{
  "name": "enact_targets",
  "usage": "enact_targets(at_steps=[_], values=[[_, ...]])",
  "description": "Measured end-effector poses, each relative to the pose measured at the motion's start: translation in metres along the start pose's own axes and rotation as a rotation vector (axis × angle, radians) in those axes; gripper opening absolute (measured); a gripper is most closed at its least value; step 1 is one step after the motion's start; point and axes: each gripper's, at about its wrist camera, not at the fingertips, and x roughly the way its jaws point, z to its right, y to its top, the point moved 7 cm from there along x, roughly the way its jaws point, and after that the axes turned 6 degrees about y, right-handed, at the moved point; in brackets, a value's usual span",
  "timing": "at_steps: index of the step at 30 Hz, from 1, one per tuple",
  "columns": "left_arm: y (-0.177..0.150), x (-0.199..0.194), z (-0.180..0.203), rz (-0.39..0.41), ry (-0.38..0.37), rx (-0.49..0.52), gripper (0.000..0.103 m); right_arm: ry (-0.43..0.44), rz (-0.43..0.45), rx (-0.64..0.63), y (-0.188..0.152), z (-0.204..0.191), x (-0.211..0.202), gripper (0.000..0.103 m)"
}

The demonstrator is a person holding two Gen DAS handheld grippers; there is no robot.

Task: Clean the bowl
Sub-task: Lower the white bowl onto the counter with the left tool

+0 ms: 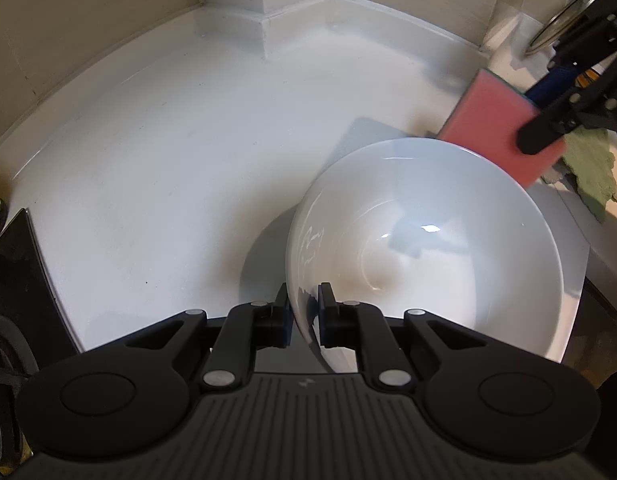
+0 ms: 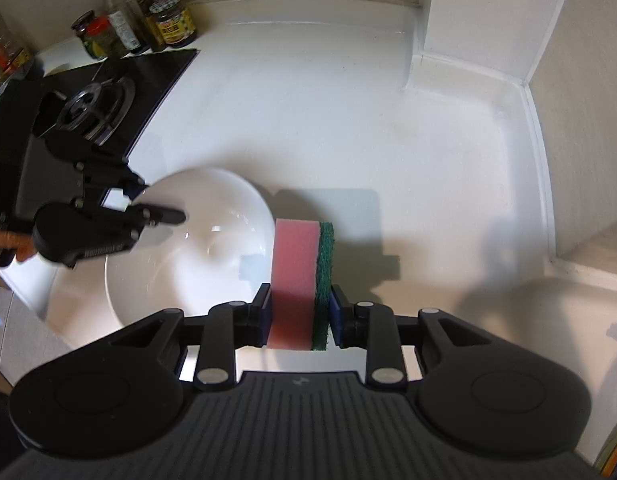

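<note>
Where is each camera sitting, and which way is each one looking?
Left wrist view: sits on the left gripper, looking down along its fingers at the white bowl whose rim it pinches, on the white counter; no hand shows.
Right wrist view: sits on the right gripper, looking down at the pink sponge it clamps, beside the bowl; a bit of the person's hand shows behind the left gripper.
Shared: bowl, sponge, counter, and each sees the other gripper, right.
</note>
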Motion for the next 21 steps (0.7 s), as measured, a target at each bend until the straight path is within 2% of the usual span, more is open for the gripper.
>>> enact_targets(at_steps=[3,6,10,13,16,21], values=[[-0.011,-0.006,-0.001,-0.005,0.03,-0.104,0.014,-0.009,0.003,-0.013,0.001,-0.003,0.001,0.025],[-0.026,-0.012,-0.006,-0.005,0.034,-0.266,0.014,-0.004,0.015,-0.008,-0.002,-0.001,0.001,0.025],[-0.034,-0.012,-0.004,0.008,0.035,-0.295,0.015,0.0,0.033,-0.002,-0.004,0.0,0.0,0.025],[-0.027,-0.007,-0.004,-0.004,0.034,-0.23,0.015,0.013,0.038,-0.007,-0.005,-0.004,0.0,0.025],[-0.019,-0.002,-0.005,-0.009,0.048,-0.094,0.014,0.007,0.04,-0.019,-0.004,-0.007,0.002,0.025],[-0.002,0.007,-0.004,0.016,-0.018,0.116,0.016,-0.005,0.053,-0.005,0.006,-0.002,0.006,0.025]])
